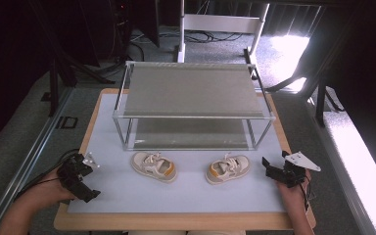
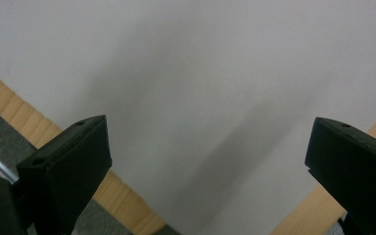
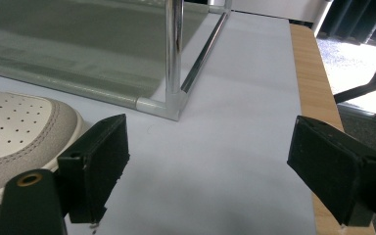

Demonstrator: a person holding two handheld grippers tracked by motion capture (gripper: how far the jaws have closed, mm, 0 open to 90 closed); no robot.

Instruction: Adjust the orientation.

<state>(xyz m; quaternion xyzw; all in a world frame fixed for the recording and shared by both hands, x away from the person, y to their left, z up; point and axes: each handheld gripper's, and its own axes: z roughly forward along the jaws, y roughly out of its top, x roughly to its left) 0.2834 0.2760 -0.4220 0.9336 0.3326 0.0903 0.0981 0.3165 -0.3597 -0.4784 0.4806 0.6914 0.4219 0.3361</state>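
A two-tier shoe rack (image 1: 191,105) with metal posts and grey shelves is being carried by the surface (image 1: 176,196), standing toward its far side on a pale mat. Two small cream shoes are lying in front of the rack: the left shoe (image 1: 154,166) and the right shoe (image 1: 228,168), near each other but apart. The left hand-held gripper (image 1: 81,177) is being held over the mat's near left corner, its jaws spread wide with nothing between them. The right hand-held gripper (image 1: 279,171) is being held just beside the right shoe, its jaws likewise spread and empty; the shoe's perforated toe (image 3: 14,127) is being seen beside its left jaw.
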